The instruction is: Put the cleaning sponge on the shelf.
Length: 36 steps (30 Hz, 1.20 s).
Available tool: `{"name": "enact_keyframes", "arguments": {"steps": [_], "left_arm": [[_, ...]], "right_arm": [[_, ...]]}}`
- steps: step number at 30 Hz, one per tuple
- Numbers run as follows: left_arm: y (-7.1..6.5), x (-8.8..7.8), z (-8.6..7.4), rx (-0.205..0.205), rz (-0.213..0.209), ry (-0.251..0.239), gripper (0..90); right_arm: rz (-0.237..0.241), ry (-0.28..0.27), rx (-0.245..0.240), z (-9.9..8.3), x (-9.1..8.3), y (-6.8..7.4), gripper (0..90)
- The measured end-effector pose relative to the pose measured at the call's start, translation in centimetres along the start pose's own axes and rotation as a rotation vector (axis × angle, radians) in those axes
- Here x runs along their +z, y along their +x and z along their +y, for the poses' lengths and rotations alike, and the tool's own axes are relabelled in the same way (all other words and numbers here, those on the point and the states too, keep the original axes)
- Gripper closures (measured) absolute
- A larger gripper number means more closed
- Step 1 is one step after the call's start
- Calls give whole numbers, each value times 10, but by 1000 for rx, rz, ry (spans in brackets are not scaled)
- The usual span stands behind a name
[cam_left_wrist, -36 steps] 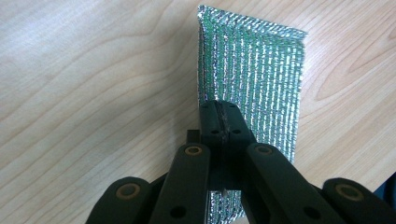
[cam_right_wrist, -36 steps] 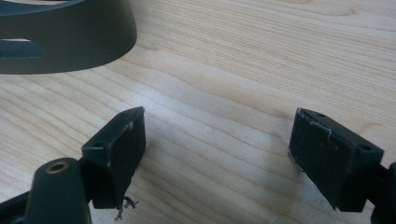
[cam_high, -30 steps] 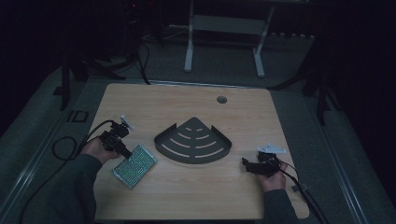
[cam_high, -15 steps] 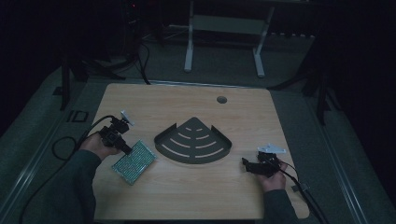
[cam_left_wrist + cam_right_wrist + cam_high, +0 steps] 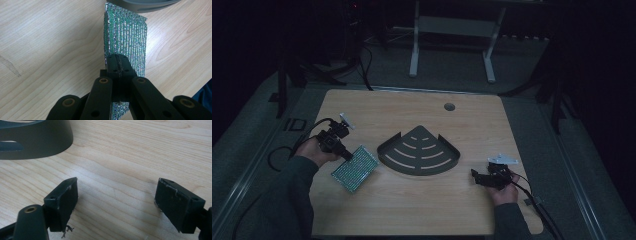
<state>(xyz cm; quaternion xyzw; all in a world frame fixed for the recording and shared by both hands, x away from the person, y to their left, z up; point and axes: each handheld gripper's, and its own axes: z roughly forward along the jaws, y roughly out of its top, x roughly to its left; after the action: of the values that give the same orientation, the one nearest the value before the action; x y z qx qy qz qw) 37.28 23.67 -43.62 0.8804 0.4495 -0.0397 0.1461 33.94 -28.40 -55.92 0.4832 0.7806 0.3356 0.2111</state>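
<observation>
Dark room all around, with a pale wooden table [image 5: 412, 200] lit dimly under my arms and a white desk frame [image 5: 452, 30] standing on the grey floor beyond its far edge. My left gripper [image 5: 343, 151] sits near the table's left edge, tilted down toward the middle, and its jaws are pressed together on the near corner of a sparkly green mesh pad [image 5: 355, 168]. In the left gripper view the left gripper [image 5: 118, 65] has its two black jaws closed tight with the mesh pad [image 5: 126, 41] pinched between them; the pad stands on edge, stretching straight away from my jaws, its glittering ribbed face turned to the right of that view. Just past the pad's far end is the rim of a dark grey fan-shaped slotted tray [image 5: 142, 5]. From above, that tray [image 5: 419, 151] lies flat in the middle of the table, to the right of my left gripper and to the left of my right one, its curved side toward me.

My right gripper [image 5: 478, 177] rests low near the table's right edge, pointing left toward the tray, with its grey plate on top. In the right gripper view the right gripper [image 5: 116, 202] has its jaws spread wide with bare wood between them, holding nothing. The tray's curved wall [image 5: 35, 143] sits ahead and off to the left of my jaws, apart from them. A small round hole [image 5: 449, 106] marks the tabletop well beyond the tray.
</observation>
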Motion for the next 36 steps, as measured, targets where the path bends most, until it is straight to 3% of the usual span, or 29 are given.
{"name": "enact_keyframes", "arguments": {"steps": [36], "left_arm": [[-5, -23, 29, 34, 35, 5, 900]], "right_arm": [[1, 0, -1, 0, 0, 0, 183]]}}
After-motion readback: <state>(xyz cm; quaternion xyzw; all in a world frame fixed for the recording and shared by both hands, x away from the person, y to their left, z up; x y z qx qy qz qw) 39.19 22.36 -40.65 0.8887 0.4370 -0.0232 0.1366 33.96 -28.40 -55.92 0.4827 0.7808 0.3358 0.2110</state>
